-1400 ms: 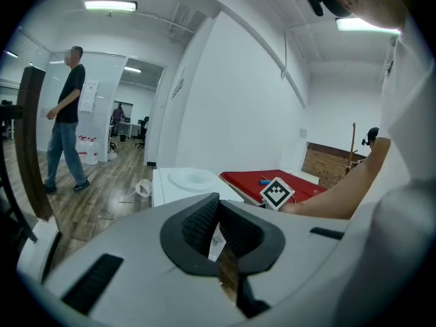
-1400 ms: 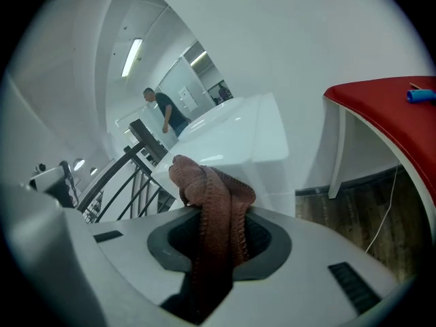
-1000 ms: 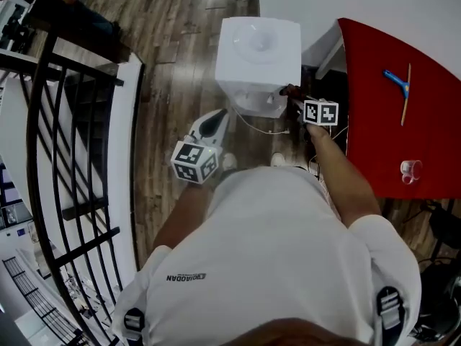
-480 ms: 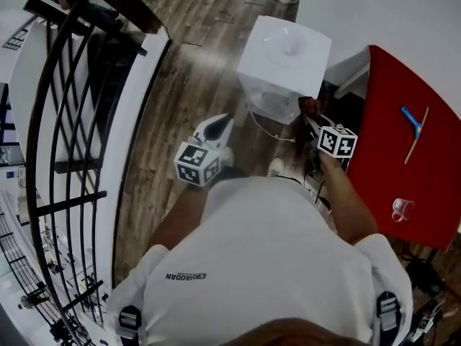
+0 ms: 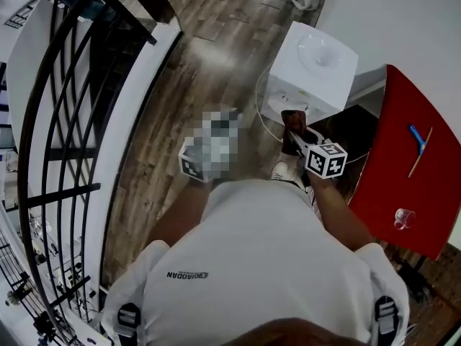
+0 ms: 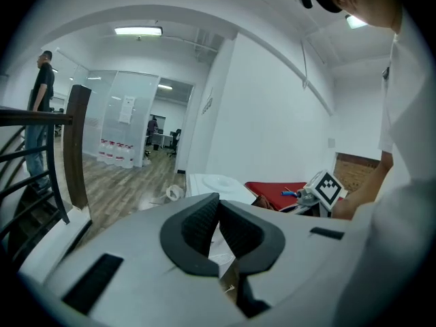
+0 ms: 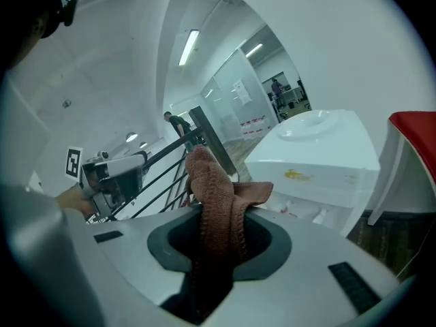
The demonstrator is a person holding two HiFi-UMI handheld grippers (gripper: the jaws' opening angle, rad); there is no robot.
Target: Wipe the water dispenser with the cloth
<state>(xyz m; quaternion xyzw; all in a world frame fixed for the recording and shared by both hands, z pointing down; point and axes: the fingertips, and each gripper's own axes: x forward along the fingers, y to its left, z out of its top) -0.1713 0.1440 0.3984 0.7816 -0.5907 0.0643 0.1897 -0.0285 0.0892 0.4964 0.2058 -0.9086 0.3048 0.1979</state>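
Water dispenser [image 5: 311,67] shifted right in view; right tool [image 5: 296,137] pinches cloth [image 5: 292,120] above floorboards [image 5: 216,56]

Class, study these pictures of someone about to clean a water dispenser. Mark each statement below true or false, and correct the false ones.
1. The right gripper is clamped on a brown cloth. True.
2. The left gripper grips a sponge. False: its jaws are together with nothing between them.
3. The water dispenser is white and stands on a wooden floor. True.
4. The table beside the dispenser is blue. False: the table is red.
5. A water bottle sits on top of the dispenser. False: its top shows only a bare round recess.
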